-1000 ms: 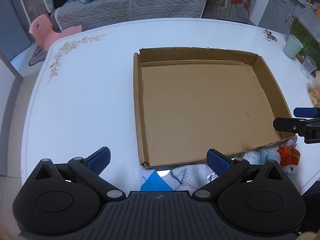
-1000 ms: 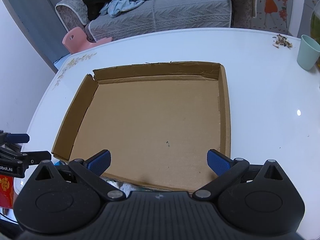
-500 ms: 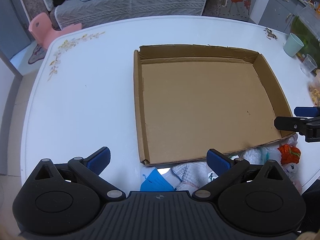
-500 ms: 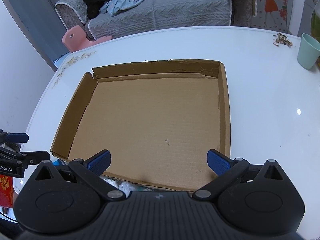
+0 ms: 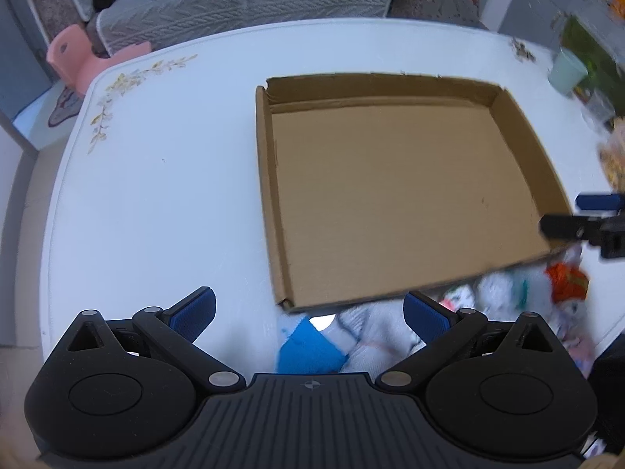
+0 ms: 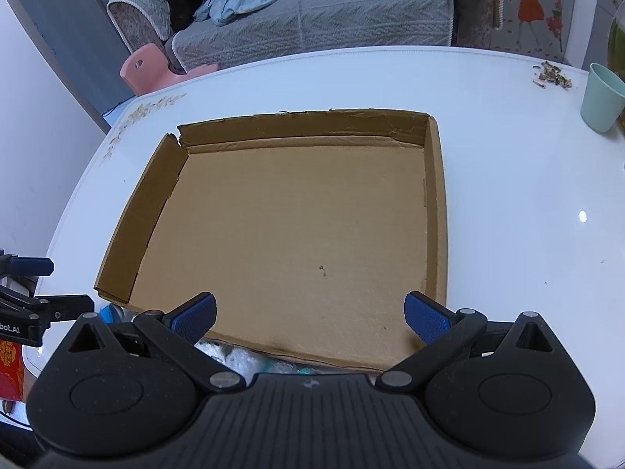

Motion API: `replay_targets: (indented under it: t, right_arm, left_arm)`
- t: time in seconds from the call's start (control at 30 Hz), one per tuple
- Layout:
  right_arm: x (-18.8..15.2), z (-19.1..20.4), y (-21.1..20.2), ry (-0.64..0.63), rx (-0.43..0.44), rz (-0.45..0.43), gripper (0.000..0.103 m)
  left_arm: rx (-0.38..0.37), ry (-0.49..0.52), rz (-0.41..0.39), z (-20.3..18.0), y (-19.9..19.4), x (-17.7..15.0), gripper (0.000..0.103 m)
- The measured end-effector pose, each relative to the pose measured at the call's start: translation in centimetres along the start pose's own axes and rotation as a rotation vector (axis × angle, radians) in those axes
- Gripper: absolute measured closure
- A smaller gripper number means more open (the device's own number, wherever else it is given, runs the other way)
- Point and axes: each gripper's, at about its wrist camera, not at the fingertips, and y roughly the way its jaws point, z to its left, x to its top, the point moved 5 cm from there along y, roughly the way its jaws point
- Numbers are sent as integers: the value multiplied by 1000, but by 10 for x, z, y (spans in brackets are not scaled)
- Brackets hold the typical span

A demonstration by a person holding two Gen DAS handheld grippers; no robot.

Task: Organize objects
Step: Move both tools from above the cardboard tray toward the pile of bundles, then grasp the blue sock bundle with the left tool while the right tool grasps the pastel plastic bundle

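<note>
Cardboard tray (image 6: 297, 234) lies shallow, brown (inside bare).

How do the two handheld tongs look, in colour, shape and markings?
Both the left tongs and the right tongs share one design: a black ribbed body, two round black discs, silver pivot pins, and black linkage arms ending in blue textured pads. White lettering ending "bot.AI" marks the left one's side.

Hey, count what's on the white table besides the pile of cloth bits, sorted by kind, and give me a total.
Shallow brown cardboard tray: 1
Pale green plastic cup: 1
Small heap of brown husk scraps: 1
Total: 3
The cloth pile at the near edge is too blurred to count.
</note>
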Motion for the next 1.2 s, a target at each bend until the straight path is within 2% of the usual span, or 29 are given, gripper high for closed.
replay_targets:
  t: [0.13,0.23,0.4,0.67,0.83,0.93,1.0,1.07,1.2]
  right_arm:
    - [-4,-17,-3,12,-20,13,1]
    - [-8,-37,-7,51,-32,15,1]
    - [-22,-61,-6,109,-54,56,1]
    - [-35,-68,10,130,-96,162,1]
    - [-35,-65,14,129,-103,168,1]
    - [-35,-62,20,119,-117,176,1]
    - [-36,-60,25,116,-120,189,1]
    - [-37,-58,30,113,-121,197,1]
    - [-38,-49,42,83,-139,224,10]
  left_arm:
    - [29,32,51,12,10,-16,1]
    - [13,17,115,18,20,-28,1]
    - [19,42,154,16,29,-36,1]
    - [2,59,189,16,35,-36,1]
    - [-46,24,201,18,32,-32,1]
    - [-75,47,219,12,32,-35,1]
    - [-87,52,203,11,29,-33,1]
    - [-78,54,221,11,34,-36,1]
    - [-75,72,232,11,42,-46,0]
